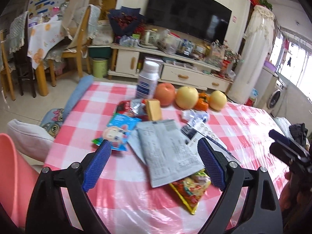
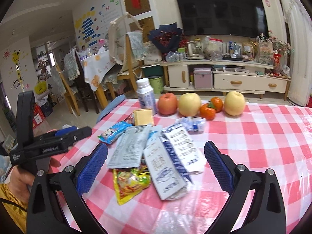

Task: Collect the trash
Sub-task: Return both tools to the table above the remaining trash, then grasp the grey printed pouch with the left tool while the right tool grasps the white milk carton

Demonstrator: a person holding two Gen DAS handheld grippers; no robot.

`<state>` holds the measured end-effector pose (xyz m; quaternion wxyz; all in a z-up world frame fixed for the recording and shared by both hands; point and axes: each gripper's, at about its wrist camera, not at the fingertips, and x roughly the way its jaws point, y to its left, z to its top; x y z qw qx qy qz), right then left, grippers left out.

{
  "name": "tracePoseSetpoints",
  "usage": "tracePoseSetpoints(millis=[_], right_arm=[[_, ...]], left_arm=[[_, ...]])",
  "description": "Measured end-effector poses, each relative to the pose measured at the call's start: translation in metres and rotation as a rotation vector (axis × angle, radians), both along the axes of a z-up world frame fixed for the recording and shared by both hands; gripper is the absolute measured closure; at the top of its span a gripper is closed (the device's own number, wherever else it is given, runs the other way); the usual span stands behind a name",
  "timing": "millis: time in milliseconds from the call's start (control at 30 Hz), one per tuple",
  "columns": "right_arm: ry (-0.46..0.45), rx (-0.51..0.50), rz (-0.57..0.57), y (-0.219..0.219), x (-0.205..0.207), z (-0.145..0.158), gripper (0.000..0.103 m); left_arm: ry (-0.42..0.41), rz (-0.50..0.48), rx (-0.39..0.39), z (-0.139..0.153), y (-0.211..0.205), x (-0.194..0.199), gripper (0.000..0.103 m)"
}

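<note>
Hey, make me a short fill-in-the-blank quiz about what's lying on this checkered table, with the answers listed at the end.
1. The yellow snack wrapper lies partly under the ____ pouch.
2. The white bottle stands ____ at the far edge, beside the red apple.
3. Both the left claw and the right claw have their jaws ____.
4. The tablecloth is checked white and ____.

Answers: grey; upright; open; pink

A table [image 2: 263, 136] in a pink-and-white checked cloth is carrying a heap of wrappers [image 2: 156, 156], a white bottle [image 2: 146, 95] standing upright, and a row of fruit [image 2: 200, 103] lying behind. A tan block [image 2: 143, 117], possibly a sponge, is sitting beside the bottle.
</note>
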<state>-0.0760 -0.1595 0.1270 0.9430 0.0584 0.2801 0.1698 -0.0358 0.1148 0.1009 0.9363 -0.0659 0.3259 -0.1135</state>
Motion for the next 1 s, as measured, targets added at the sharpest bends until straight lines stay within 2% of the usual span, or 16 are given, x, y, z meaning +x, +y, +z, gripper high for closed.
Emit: tracePoseSetpoints(millis=[167, 333, 600, 767, 1000], right_arm=[[0.022, 0.012, -0.045, -0.022, 0.006, -0.005, 0.005], [0.037, 0.027, -0.077, -0.039, 0.014, -0.006, 0.005], [0.098, 0.053, -0.095, -0.057, 0.036, -0.021, 0.005], [0.137, 0.070, -0.071, -0.055, 0.048, -0.031, 0.005], [0.157, 0.003, 0.003, -0.033, 0.052, -0.039, 0.005]], left_arm=[[0.055, -0.035, -0.023, -0.010, -0.016, 0.010, 0.013], [0.130, -0.026, -0.088, -0.023, -0.025, 0.028, 0.013], [0.199, 0.010, -0.034, -0.042, -0.042, 0.053, 0.013], [0.223, 0.046, -0.052, -0.047, -0.037, 0.066, 0.013], [0.260, 0.042, -0.035, -0.057, -0.046, 0.076, 0.013]])
